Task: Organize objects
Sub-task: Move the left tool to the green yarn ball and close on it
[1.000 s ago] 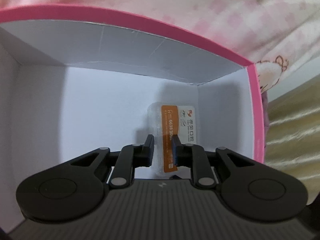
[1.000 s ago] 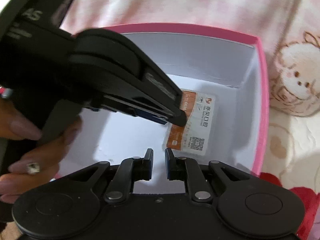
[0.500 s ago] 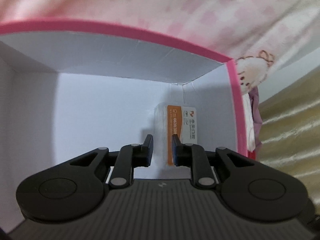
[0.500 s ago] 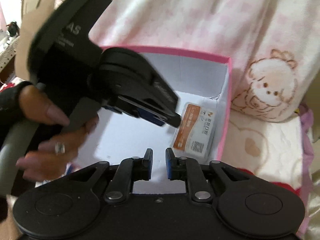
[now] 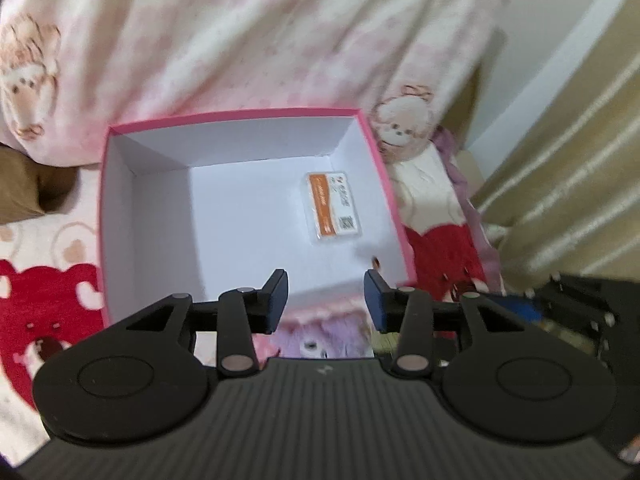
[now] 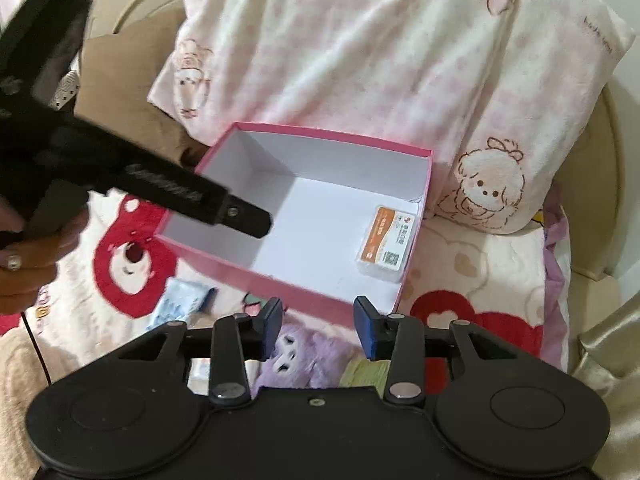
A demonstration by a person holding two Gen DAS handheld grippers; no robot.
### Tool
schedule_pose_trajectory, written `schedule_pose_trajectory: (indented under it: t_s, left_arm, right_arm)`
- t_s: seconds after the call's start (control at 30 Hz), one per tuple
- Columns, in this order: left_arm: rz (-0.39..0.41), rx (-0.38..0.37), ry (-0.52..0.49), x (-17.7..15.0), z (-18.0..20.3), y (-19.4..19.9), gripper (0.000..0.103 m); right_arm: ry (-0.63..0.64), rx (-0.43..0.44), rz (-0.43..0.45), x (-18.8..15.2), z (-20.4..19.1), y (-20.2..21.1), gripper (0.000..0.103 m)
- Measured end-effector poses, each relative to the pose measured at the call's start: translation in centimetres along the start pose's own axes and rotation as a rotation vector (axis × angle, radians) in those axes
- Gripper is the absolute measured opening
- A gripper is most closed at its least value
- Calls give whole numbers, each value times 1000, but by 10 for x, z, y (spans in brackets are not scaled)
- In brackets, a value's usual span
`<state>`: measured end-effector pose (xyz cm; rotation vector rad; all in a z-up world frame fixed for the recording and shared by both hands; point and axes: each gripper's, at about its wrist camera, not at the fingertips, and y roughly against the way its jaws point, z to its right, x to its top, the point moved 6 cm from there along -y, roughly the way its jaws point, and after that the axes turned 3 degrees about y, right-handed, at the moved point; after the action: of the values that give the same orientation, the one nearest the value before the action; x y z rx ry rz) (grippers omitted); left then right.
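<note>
A pink box [image 6: 280,278] with white inner walls sits open on a printed blanket [image 6: 472,276], and a small clear packet with an orange-and-white label [image 6: 386,242] lies flat on the box floor, tucked close to the wall at 3 o'clock in the right wrist view. In the left wrist view the same packet [image 5: 334,208] lies toward 1 o'clock of the box floor, near the right wall, with the rest of the floor bare.

The left gripper [image 5: 326,294] hangs above the near edge of the box, its jaws having just been opening; they stand spread with nothing between them. The right gripper [image 6: 318,322] is likewise above the near rim, jaws just opened apart and empty. Neither touches the packet.

From the right wrist view, the left gripper reaches in from 9 o'clock, its tip over the left part of the box, held by a hand [image 6: 28,256] with a ring. Nothing lies between either gripper and the packet.

Beyond the box at 12 o'clock leans a pale pink pillow [image 6: 380,60] printed with cartoon figures. On the blanket just outside the near wall, at 7 o'clock, lies a light blue packet [image 6: 182,300], and a purple plush figure [image 6: 304,356] shows between the right gripper's fingers. A striped curtain [image 5: 568,184] hangs at 3 o'clock in the left view.
</note>
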<state>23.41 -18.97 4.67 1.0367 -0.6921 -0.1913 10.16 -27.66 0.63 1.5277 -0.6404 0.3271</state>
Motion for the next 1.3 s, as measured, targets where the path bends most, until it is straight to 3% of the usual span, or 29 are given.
schedule_pose_trajectory:
  t_s: [0.2, 0.5, 0.83, 1.2, 1.3]
  left_arm:
    - [-7, 26, -117, -37, 28, 41, 49]
    - [-34, 27, -176, -93, 48, 71, 59]
    - [-38, -30, -128, -130, 51, 28, 61]
    - [21, -130, -58, -142, 53, -22, 65]
    - [28, -149, -26, -142, 54, -41, 66]
  right_arm:
    - [11, 31, -11, -16, -6, 25, 54]
    - [67, 52, -26, -53, -15, 64, 66]
    - [109, 79, -10, -97, -4, 52, 71]
    - [83, 101, 14, -116, 16, -16, 74]
    - [87, 60, 33, -117, 21, -33, 82]
